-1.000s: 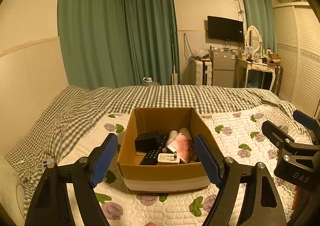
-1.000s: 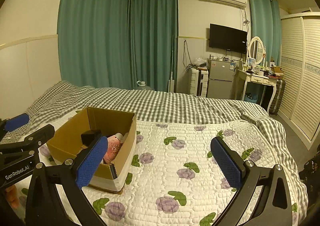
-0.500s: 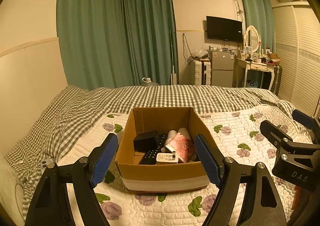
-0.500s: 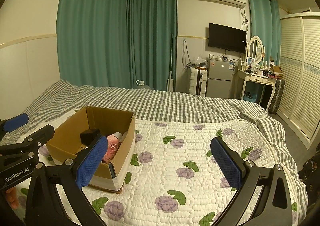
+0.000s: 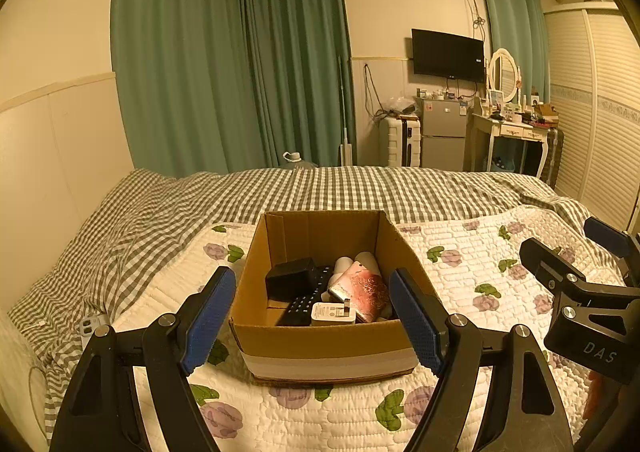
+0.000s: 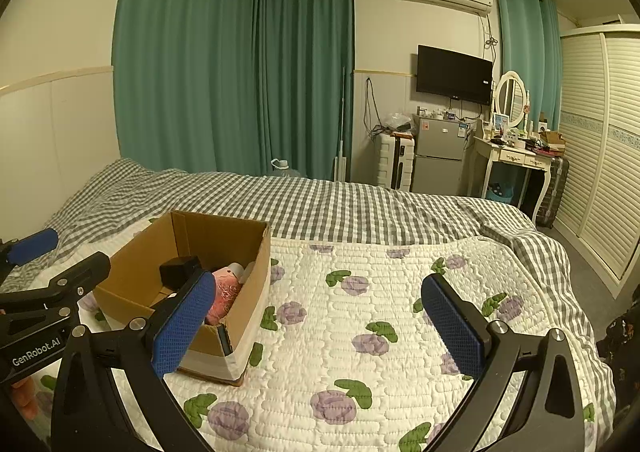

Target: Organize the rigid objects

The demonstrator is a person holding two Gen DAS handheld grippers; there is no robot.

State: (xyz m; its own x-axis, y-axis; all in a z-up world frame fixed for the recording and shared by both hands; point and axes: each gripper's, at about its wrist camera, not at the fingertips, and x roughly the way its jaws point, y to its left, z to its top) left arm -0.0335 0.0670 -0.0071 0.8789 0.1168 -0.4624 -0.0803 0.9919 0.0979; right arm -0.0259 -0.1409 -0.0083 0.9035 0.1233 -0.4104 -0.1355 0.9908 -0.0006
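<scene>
We are hovering both empty tools over the bed, box already loaded.
Our left tool (image 5: 312, 316) is gaping around the open brown cardboard box (image 5: 324, 344) on the flowered white quilt (image 6: 360, 332); black block (image 5: 290, 277), pink patterned case (image 5: 362, 290) inside. Right tool (image 6: 316, 328) is released too. Soft bedding risks tipping the box.
</scene>
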